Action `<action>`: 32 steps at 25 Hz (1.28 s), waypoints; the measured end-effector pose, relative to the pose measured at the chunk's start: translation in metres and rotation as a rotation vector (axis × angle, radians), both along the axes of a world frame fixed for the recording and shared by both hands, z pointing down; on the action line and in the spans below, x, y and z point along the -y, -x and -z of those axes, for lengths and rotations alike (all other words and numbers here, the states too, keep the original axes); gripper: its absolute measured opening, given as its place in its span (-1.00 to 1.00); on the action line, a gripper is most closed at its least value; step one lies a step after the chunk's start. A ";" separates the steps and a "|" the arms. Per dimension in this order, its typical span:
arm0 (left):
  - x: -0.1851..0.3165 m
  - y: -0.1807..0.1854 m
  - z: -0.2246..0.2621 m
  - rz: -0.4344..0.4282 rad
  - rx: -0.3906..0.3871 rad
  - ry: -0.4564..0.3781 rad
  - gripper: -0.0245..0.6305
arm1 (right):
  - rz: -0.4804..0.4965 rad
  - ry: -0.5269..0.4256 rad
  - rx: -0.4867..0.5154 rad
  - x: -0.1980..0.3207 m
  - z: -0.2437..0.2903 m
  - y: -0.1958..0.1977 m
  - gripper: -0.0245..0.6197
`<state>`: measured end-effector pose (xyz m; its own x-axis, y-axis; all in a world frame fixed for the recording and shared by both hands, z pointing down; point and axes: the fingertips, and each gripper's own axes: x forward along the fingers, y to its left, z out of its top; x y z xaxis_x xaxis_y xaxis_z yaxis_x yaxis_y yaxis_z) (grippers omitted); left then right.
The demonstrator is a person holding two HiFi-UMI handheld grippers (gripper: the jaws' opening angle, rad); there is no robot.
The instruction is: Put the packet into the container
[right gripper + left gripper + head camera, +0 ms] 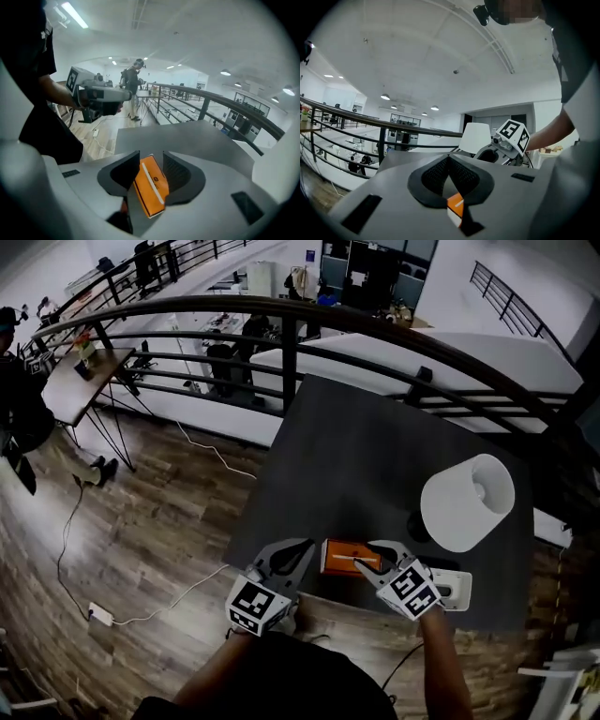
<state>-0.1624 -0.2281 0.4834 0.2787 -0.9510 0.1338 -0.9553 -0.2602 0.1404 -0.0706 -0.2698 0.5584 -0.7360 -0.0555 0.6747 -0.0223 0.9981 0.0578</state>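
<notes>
The orange packet is at the near edge of the dark desk, right in front of the person and between the two grippers. The right gripper comes at it from the right side. In the right gripper view, the right gripper's fingers are spread apart and the packet sits in the gap between them, tipped to one side. It leans close to one finger, and there is a little space by the other finger, so the fingers are let go and not squeezing it. The left gripper is just beside the left end of the packet. In the left gripper view, the left gripper's fingers are pressed together at their tips. A small orange and white corner of the packet peeks out just under them. I cannot tell if they pinch that corner or only sit next to it. I also cannot tell if the packet lies flat on the desk or is a bit above it. The white round container stands farther back on the desk, to the right, apart from the packet. A flat white thing lies on the desk by the right gripper. Past the desk there is a dark railing. A white cable runs over the wood floor on the left.
</notes>
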 end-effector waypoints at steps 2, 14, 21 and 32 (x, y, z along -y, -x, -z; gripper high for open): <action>-0.003 0.005 -0.002 0.021 -0.015 -0.003 -0.91 | 0.064 -0.023 -0.085 -0.003 -0.016 0.003 -0.41; -0.013 0.030 -0.005 0.085 -0.063 -0.023 -0.91 | 0.389 -0.107 -0.487 -0.013 -0.085 0.001 0.33; -0.018 0.034 -0.005 0.102 -0.071 -0.027 -0.90 | 0.425 -0.090 -0.595 -0.004 -0.111 -0.005 0.75; -0.032 0.042 -0.015 0.150 -0.081 -0.003 -0.90 | 0.467 -0.050 -0.675 -0.003 -0.149 -0.008 0.89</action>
<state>-0.2046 -0.1964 0.4982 0.1431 -0.9831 0.1138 -0.9690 -0.1158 0.2184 -0.0626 -0.2669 0.7070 -0.1272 0.1141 0.9853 0.4506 0.8916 -0.0451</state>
